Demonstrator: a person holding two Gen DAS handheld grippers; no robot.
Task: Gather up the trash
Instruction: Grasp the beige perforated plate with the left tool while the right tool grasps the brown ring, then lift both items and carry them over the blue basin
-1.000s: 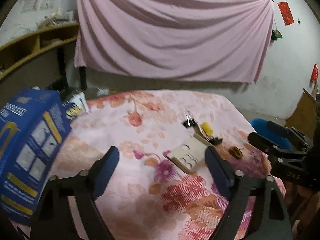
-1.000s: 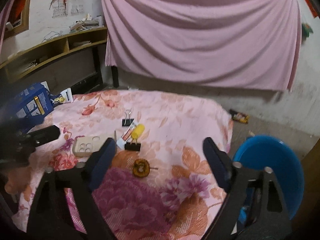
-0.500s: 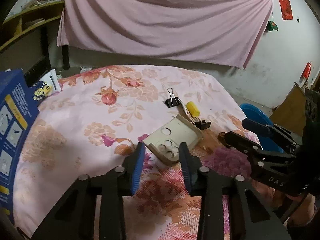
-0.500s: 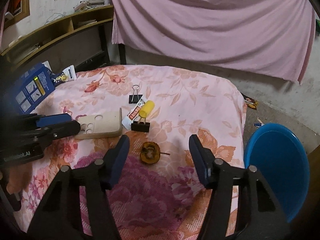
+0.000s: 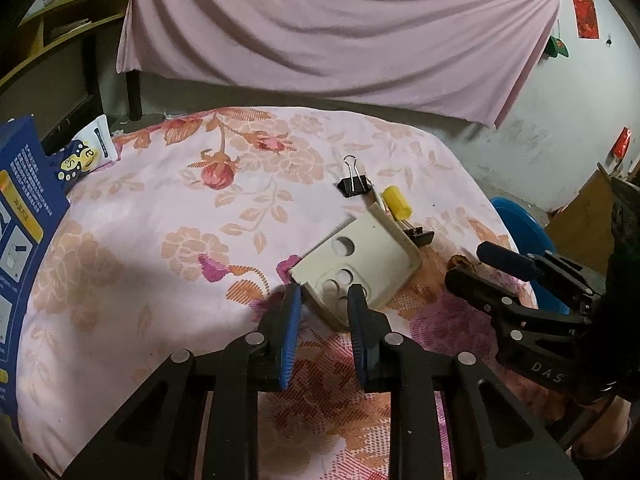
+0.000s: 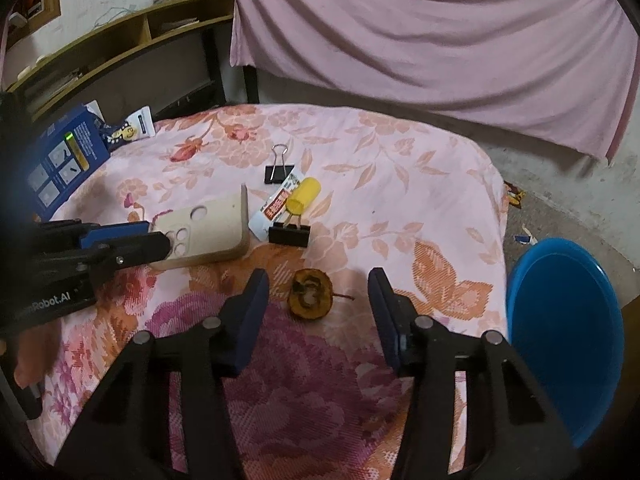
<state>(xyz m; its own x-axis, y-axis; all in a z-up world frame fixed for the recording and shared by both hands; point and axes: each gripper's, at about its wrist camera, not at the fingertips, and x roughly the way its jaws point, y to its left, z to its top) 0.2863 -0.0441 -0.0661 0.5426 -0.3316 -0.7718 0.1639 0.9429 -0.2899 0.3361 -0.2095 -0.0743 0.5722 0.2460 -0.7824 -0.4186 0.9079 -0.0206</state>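
Both tongs closing over the litter on the floral bench

Since a second ago, your left tongs (image 5: 324,300) have narrowed from wide to a slim gap and dropped onto the near corner of the cream phone case (image 5: 360,264); they are closing, its edge between the blue pads, contact unclear. Your right tongs (image 6: 316,292) have also narrowed and lowered, closing around the dried fruit husk (image 6: 309,294), pads clear of it on both sides. The husk is brown, shrivelled and hollow, its thin stem pointing right. The case lies flat, camera holes toward your left tongs, long axis running away to the upper right. Beyond it sit 2 black binder clips (image 6: 279,174), a yellow cap (image 6: 304,196) and a torn wrapper (image 6: 276,208).
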